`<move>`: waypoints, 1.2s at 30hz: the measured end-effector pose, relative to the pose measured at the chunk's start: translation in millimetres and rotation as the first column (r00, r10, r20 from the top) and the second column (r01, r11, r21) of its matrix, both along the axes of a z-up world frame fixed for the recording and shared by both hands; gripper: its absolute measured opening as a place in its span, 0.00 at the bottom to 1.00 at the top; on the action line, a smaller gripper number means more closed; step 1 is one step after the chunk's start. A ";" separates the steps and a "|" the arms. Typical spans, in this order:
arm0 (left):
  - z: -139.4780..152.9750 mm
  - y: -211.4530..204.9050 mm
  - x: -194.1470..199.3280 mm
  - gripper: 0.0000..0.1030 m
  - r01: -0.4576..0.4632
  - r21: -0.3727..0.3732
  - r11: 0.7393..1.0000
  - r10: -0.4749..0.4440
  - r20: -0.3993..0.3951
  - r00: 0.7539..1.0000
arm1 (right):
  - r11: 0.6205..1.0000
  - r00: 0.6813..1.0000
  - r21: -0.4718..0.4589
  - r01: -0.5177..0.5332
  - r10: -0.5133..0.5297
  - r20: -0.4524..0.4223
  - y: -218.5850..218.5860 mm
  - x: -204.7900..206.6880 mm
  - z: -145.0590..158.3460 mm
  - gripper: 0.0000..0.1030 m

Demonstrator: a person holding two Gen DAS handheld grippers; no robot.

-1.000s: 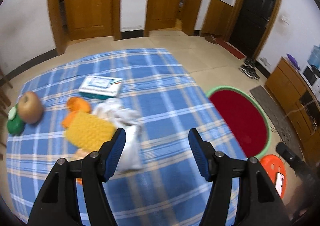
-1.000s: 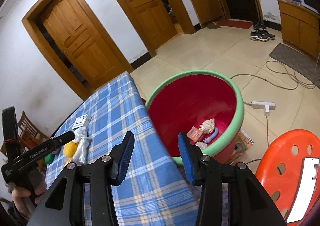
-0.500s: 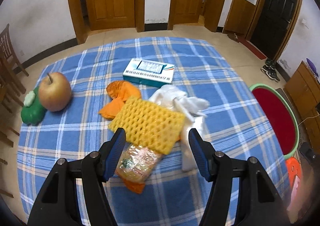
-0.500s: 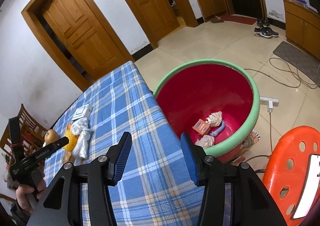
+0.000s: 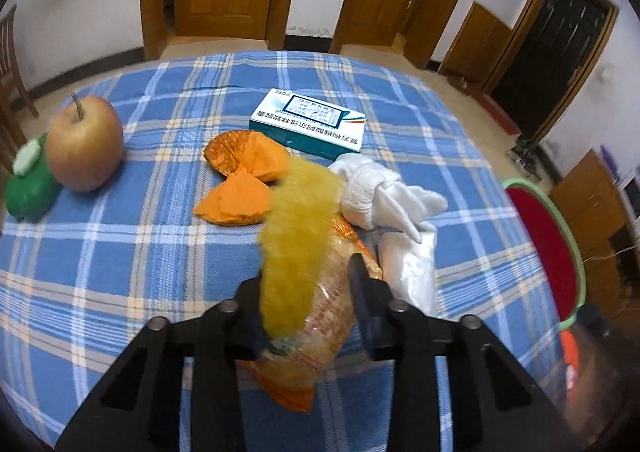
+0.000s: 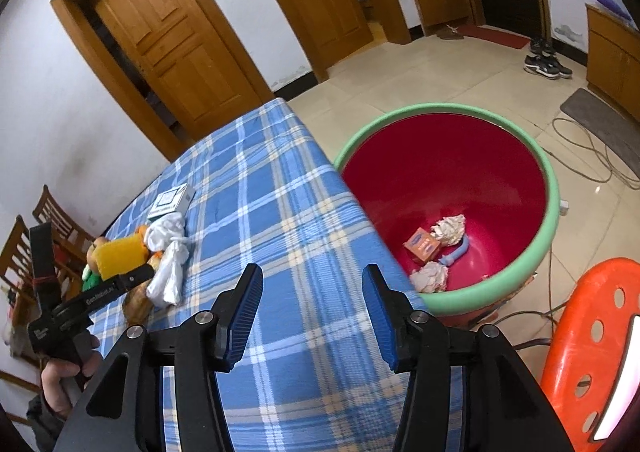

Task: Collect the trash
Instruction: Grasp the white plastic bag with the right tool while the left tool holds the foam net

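My left gripper point(image 5: 310, 284) is shut on a yellow foam net point(image 5: 300, 228), which stands up between the fingers. Under it lies an orange snack wrapper point(image 5: 320, 336). An orange wrapper point(image 5: 244, 172), a white sock bundle point(image 5: 384, 192) and a clear plastic bag point(image 5: 408, 268) lie close by on the blue plaid table point(image 5: 120, 252). My right gripper point(image 6: 312, 316) is open and empty above the table's near edge. The red bin with a green rim point(image 6: 448, 180) stands on the floor to its right, with crumpled paper point(image 6: 450, 230) and a small box point(image 6: 422, 246) inside.
An apple point(image 5: 84, 144) and a green toy point(image 5: 28, 184) sit at the table's left. A white and teal box point(image 5: 310, 124) lies further back. An orange stool point(image 6: 592, 352) stands by the bin. Cables and a power strip lie on the floor.
My left gripper has moved forward and down onto the pile and closed on the yellow foam net, which now stands upright. My right gripper has shifted only slightly and stays open.
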State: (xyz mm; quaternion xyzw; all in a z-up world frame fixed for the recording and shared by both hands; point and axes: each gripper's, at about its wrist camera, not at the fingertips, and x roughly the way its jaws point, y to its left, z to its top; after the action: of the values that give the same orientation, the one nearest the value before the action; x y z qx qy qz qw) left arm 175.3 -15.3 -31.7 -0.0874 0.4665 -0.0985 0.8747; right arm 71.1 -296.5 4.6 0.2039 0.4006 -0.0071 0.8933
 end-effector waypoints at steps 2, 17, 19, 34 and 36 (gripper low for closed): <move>1.9 3.2 -1.5 0.23 -0.003 -0.029 1.000 0.003 0.006 1.000 | 1.000 1.000 -0.002 -0.016 0.016 0.000 5.6 2.9 0.0 0.51; 33.3 36.0 -40.6 0.11 -0.063 -0.106 0.992 0.071 0.075 0.995 | 0.991 0.991 -0.025 -0.135 0.135 0.015 52.7 16.1 6.7 0.51; 36.0 44.3 -45.6 0.11 -0.083 -0.109 0.991 0.092 0.078 0.993 | 0.987 0.987 -0.029 -0.157 0.158 0.013 62.1 19.7 6.8 0.51; 29.1 87.1 -69.7 0.11 -0.193 -0.094 0.977 0.198 0.054 0.979 | 0.952 0.952 -0.018 -0.306 0.305 -0.028 136.1 52.2 -7.2 0.51; 28.0 87.7 -70.5 0.11 -0.197 -0.088 0.977 0.202 0.052 0.978 | 0.952 0.952 -0.025 -0.305 0.303 -0.040 141.3 57.2 -11.9 0.51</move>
State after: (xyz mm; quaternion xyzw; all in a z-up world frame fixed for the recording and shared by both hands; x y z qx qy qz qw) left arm 104.9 72.5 -3.7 -0.1666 0.4244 -0.0320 0.8895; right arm 128.2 -155.2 -7.3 0.1261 0.4429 0.1207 0.8794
